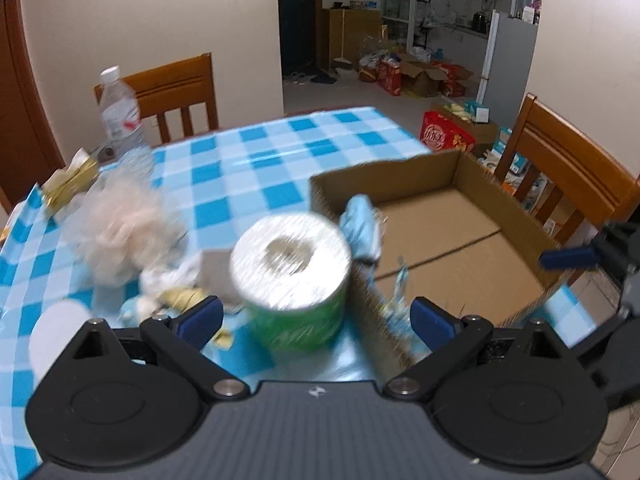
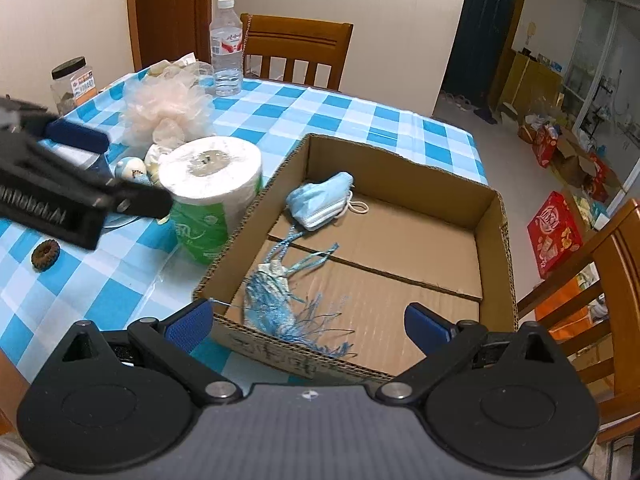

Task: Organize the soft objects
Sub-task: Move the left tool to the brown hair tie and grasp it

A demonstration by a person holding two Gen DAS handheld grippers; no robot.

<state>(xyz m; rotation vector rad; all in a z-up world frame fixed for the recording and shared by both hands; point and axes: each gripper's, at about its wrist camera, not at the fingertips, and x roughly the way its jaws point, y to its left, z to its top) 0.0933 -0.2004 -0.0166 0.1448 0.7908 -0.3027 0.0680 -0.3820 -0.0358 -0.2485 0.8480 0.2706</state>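
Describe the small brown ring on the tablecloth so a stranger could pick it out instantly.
Start at the blue-and-white checked tablecloth and find the white toilet paper roll in green wrapping beside the brown cardboard box. Nearer the table edge, alone, lies the brown fuzzy hair scrunchie: the only dark, doughnut-shaped item there.

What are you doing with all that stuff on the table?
A person is sorting soft things into a cardboard box using two hand-held grippers. A blue face mask and a blue tasselled thing already lie in the box. The left gripper is open and pointing at the toilet paper roll, which stands on the table beside the box. The right gripper is open too, over the box. A fluffy bath pouf waits on the table.
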